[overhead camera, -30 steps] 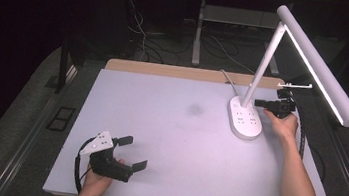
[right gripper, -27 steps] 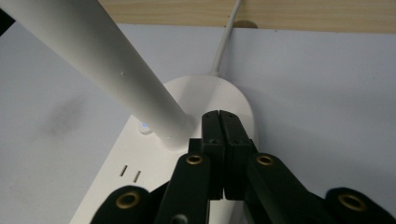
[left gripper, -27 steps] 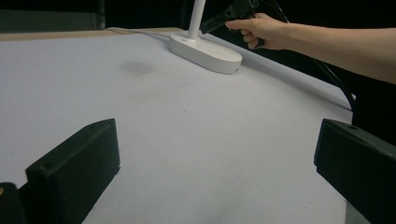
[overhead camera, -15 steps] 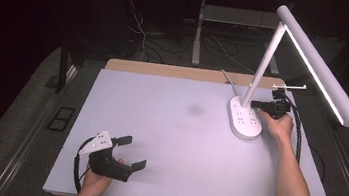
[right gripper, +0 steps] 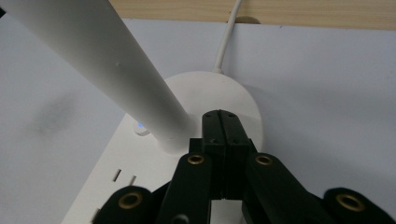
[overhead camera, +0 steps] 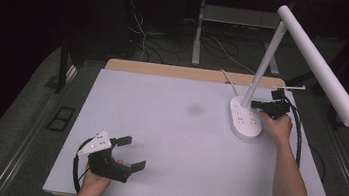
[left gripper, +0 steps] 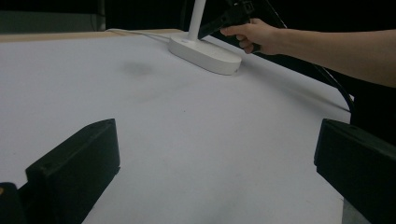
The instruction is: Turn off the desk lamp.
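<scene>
1. High view: a white desk lamp (overhead camera: 246, 118) stands at the far right of the white table (overhead camera: 182, 144), its oval base carrying rows of socket slots, its stem leaning up to a long tube head that reaches out past the table's right edge.
2. Right gripper (overhead camera: 256, 105) sits just beside the foot of the stem, over the base, held by the person's right hand (overhead camera: 276, 126).
3. Right gripper view: the right gripper's jaws are pressed together with nothing between them, their tips over the base right next to the stem; a small blue light glows on the base just left of the stem, and the white cord (right gripper: 227, 35) runs off toward the wooden strip at the table's far edge.
4. Left gripper (overhead camera: 131, 152) rests near the front left corner, well apart from the lamp, held by the left hand (overhead camera: 94, 179).
5. Left gripper view: its jaws stand wide apart and empty above bare tabletop, with a faint dark smudge (left gripper: 135, 69) farther off toward the lamp.
</scene>
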The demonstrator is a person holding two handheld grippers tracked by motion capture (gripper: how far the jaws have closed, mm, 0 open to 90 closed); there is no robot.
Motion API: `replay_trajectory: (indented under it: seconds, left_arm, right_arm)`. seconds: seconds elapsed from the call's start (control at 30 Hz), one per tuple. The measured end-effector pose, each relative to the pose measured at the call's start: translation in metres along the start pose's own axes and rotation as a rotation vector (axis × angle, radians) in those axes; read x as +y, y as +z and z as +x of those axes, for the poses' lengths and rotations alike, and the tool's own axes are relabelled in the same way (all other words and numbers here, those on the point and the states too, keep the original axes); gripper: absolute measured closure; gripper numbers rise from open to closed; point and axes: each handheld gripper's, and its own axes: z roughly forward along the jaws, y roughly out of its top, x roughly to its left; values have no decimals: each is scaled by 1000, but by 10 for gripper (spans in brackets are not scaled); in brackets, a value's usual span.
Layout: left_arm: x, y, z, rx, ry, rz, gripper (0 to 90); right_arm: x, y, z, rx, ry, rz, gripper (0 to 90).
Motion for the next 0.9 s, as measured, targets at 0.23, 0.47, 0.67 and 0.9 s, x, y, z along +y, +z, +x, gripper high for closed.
replay_trajectory:
  seconds: [0.23, 0.47, 0.67, 0.9]
  left_arm:
    - [0, 0, 0, 0, 1, 2, 0]
    - [0, 0, 1, 6, -4, 1, 0]
    - [0, -1, 1, 6, -3, -1, 0]
    - [0, 0, 1, 5, -4, 3, 0]
  right_arm:
    - [-1, 1, -2, 10, 15, -4, 900]
    - [1, 1, 2, -12, 8, -18, 900]
    - [0, 0, 1, -7, 22, -16, 900]
    - [0, 4, 4, -11, 32, -25, 900]
